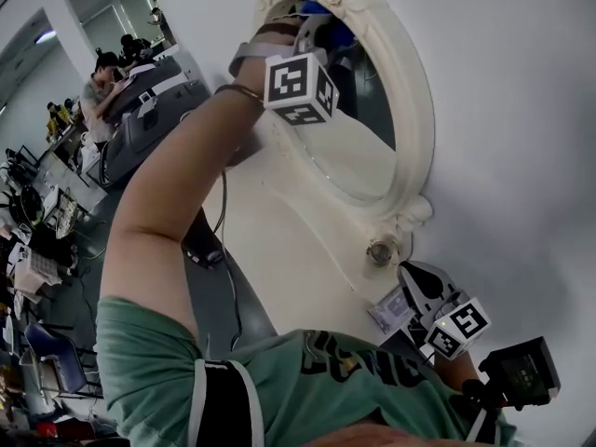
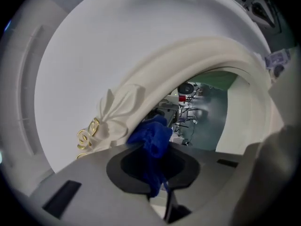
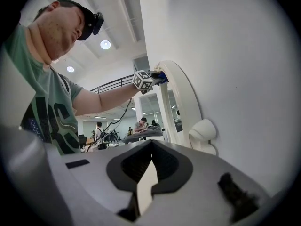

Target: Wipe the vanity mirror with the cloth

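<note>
The left tool (image 1: 317,21) is raised to the top of the oval vanity mirror with an ornate white moulded frame (image 1: 414,110), and it is clenched on a crumpled blue fabric cloth (image 2: 153,138). In the left gripper view the cloth bunches out past the closed jaws and a strand of it hangs down between them. The bunched part lies against the upper inside edge of the frame, where the frame meets the reflective glass (image 2: 207,117). Just beside the cloth, the frame carries a white moulded bow with small gold curls (image 2: 89,136). The black-and-white marker cube (image 1: 300,88) on this tool sits in front of the glass in the head view, and the person's bare forearm (image 1: 177,184) reaches up to it from a green T-shirt sleeve.

The mirror stands upright close against a plain white wall (image 3: 235,55). A rounded metallic knob (image 1: 380,250) shows at the lower end of the frame.

The right tool (image 1: 416,282) is held low, near the foot of the mirror and well apart from the left one. Its jaws are drawn together with only a thin pale sliver showing between them, and they hold nothing.

In the room behind, people (image 1: 104,80) sit at desks
</note>
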The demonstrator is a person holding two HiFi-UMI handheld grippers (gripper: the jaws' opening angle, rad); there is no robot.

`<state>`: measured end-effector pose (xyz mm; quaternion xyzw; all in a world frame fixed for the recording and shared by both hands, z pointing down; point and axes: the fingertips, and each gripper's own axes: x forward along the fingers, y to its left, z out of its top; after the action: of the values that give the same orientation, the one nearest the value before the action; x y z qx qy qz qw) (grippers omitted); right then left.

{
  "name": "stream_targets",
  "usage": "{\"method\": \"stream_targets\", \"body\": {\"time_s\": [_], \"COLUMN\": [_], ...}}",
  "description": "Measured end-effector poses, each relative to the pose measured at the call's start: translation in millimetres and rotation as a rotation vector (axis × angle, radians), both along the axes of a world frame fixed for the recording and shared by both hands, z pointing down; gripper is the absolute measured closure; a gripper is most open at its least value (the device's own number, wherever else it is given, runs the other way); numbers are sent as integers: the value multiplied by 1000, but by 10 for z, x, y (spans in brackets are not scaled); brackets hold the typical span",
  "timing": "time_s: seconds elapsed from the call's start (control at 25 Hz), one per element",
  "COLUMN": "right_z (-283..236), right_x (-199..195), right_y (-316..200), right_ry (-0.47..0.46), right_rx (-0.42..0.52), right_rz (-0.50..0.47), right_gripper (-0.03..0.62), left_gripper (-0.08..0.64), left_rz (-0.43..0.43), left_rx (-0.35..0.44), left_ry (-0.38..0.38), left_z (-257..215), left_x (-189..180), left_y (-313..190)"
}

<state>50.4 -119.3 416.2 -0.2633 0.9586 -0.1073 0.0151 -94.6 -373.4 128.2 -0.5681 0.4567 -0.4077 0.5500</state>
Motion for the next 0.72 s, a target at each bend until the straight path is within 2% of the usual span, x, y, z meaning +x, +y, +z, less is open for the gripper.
{"method": "stream_targets", "body": {"time_s": [0.12, 0.24, 0.52, 0.72], "right_z": [-6, 16, 91, 129], "right_x": [-30, -51, -106, -114], "right_y": [34, 64, 119, 159], "right_ry": [1, 6, 41, 66], "right_rx": [-7, -20, -59, -96], "right_rz": [-12, -21, -37, -46], "right_gripper": [580, 580, 580, 580], "left_gripper": [503, 503, 503, 503], "left_rz": [2, 7, 32, 46], "left_rx": [13, -18, -206, -331], "left_ry": [-31, -43, -17, 68], "left_z": [99, 413, 1660, 2496], "left_x": [39, 60, 81, 142], "left_y": [41, 75, 154, 254]}}
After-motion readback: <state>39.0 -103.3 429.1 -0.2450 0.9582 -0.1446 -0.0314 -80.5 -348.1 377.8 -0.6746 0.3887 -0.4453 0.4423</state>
